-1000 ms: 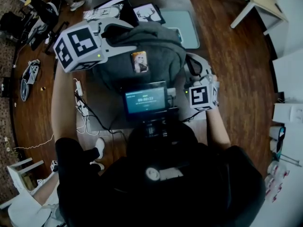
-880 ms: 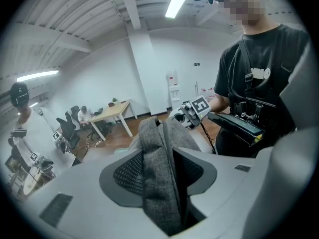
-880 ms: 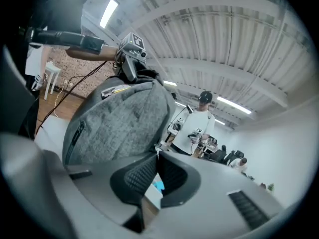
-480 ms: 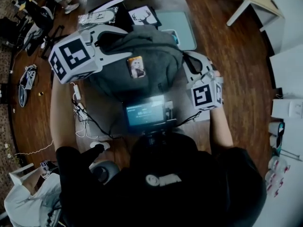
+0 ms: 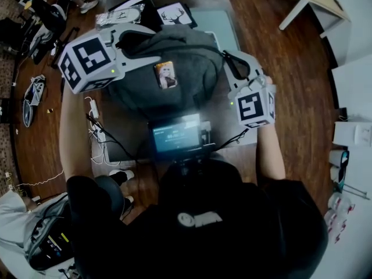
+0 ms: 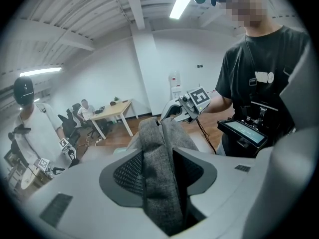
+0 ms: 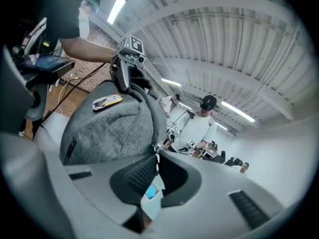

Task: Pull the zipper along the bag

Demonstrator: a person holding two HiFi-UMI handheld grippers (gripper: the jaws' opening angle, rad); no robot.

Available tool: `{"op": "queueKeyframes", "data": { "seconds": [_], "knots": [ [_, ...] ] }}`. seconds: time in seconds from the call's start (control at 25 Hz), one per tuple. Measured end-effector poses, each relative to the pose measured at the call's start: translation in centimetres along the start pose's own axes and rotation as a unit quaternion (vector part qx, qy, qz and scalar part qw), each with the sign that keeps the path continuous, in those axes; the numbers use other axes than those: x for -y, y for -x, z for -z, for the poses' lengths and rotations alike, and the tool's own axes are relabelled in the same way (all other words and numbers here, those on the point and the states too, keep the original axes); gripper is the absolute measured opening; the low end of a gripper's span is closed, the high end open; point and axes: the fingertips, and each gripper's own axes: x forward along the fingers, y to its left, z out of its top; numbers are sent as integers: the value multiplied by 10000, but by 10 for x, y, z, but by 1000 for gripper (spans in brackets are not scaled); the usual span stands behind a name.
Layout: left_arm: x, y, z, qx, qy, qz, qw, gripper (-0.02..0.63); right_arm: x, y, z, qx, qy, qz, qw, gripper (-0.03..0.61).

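Note:
A grey backpack (image 5: 186,63) lies on the table, with a small picture card (image 5: 166,74) on its top. My left gripper (image 5: 145,42) is at the bag's far left edge, shut on a fold of the grey fabric (image 6: 158,153) that stands up between its pads. My right gripper (image 5: 228,63) is at the bag's right side. In the right gripper view its jaws (image 7: 156,159) are shut on the small zipper pull (image 7: 156,148) at the bag's seam. The left gripper (image 7: 125,76) shows beyond the bag (image 7: 109,128) there.
A chest-mounted screen (image 5: 177,133) sits between me and the bag. A deer picture (image 5: 174,14) and a pale green mat (image 5: 221,25) lie at the table's far end. Cables (image 5: 99,135) hang at its left edge. People stand and sit in the room beyond.
My right gripper has moved a little farther up along the bag's right side with the zipper pull. The left gripper keeps its hold in the same place.

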Motion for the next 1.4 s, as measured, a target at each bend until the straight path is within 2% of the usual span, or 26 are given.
{"op": "queueKeyframes", "data": {
  "seconds": [0.16,0.28,0.56,0.88,1.0,1.16,1.28,1.4],
  "knots": [
    [-1,1,-6,117,77,79,9999,187,10,3,-10,-58,127,156,9998,32],
    [-2,-7,-9,125,54,105,9999,187,17,0,-16,-227,724,418,9962,32],
    [-1,-15,-13,177,129,264,9994,187,20,0,-42,-348,1956,748,9772,32],
    [4,-21,-21,281,245,518,9980,192,19,7,-78,-174,2712,848,9586,32],
    [0,-25,-22,279,280,550,9977,193,19,4,-84,-184,3126,850,9459,32],
    [0,-27,-26,271,250,565,9977,201,13,0,-100,-178,3807,852,9206,32],
    [0,-31,-27,241,233,533,9980,206,10,-4,-104,-134,4094,817,9086,33],
    [2,-26,-24,276,281,524,9979,206,2,-6,-109,-94,4533,735,8883,32]
  ]
}}
